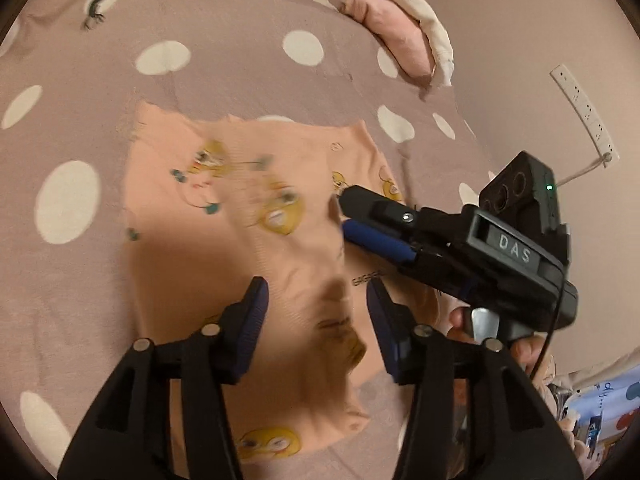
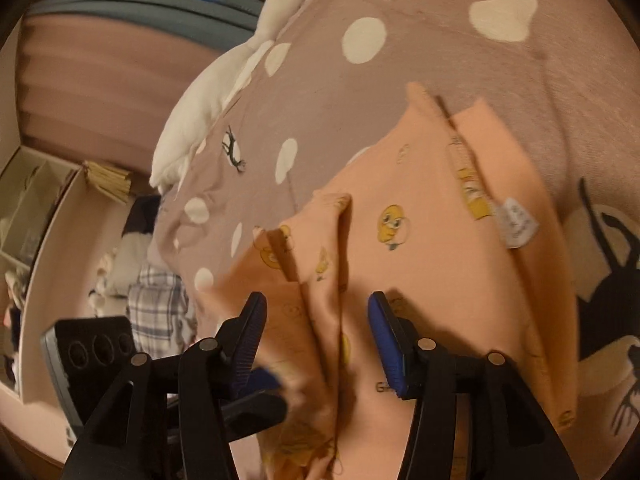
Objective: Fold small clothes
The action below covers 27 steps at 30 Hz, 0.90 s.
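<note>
The letters "DAS" stand in pale capitals on a small rectangular plate set into the black body of the right tongs point(image 1: 342, 216), seen from the left wrist view, tilted with the housing. On the peach garment point(image 1: 240, 216) a short line of dark print begins with "G"; the remaining letters are blurred in the left wrist view, and in the right wrist view the same print point(image 2: 384, 387) is partly hidden behind a blue pad, only the "G" showing. A white care tag point(image 2: 516, 222) sewn near the garment's folded edge carries small dark print, too blurred to read. No numbers can be read.
</note>
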Tool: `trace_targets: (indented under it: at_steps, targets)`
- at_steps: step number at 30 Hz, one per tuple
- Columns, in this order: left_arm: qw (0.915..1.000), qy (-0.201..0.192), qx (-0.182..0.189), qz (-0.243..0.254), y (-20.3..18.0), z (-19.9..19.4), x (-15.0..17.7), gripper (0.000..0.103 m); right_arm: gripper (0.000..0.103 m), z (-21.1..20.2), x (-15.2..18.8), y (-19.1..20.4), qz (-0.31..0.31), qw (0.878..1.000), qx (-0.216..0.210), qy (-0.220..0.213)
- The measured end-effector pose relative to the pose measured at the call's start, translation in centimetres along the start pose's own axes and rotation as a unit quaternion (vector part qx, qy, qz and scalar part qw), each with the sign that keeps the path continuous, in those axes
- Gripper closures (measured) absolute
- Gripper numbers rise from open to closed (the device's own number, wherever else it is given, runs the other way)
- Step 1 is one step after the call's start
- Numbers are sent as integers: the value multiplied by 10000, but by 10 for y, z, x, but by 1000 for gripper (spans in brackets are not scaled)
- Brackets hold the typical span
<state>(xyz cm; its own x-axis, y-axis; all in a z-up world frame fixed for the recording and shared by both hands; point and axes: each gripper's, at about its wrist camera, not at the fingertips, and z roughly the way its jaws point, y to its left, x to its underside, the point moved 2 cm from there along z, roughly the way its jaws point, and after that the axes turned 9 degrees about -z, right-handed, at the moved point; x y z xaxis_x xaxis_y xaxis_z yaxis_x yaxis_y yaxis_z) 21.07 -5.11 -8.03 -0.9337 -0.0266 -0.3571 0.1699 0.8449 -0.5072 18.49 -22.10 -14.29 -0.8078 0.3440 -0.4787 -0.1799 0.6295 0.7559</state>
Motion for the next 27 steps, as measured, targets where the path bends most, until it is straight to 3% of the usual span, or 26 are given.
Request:
trace_targets:
  at_steps: [3, 10, 16, 23, 25, 26, 27]
  targets:
    - [9990, -225, 161, -349, 20, -20, 8, 45, 49, 9, -3, 2, 11, 9999, -25, 142]
    - [9967, -441, -141, -668, 66, -46, 39, 44, 48, 29, -5, 18, -517, 9968, 356, 498]
    - [9938, -506, -66, -992, 91, -60, 60, 44, 48, 55, -2, 39, -1301, 9844, 839, 837]
    - [9916, -475, 99, -1196, 96, -59, 68, 44, 49, 75, -11, 41, -1523, 9827, 688, 797]
    - [9913, -456, 95, -1230, 97, -59, 69, 44, 69, 73, -9, 43, -1657, 9803, 798, 722]
    - [9912, -451, 97, -1242, 97, -59, 70, 44, 84, 74, -8, 43, -1706, 9786, 916, 697]
    - [9911, -443, 104, -1248, 97, -58, 69, 44, 90, 73, -8, 44, -1737, 9780, 931, 681]
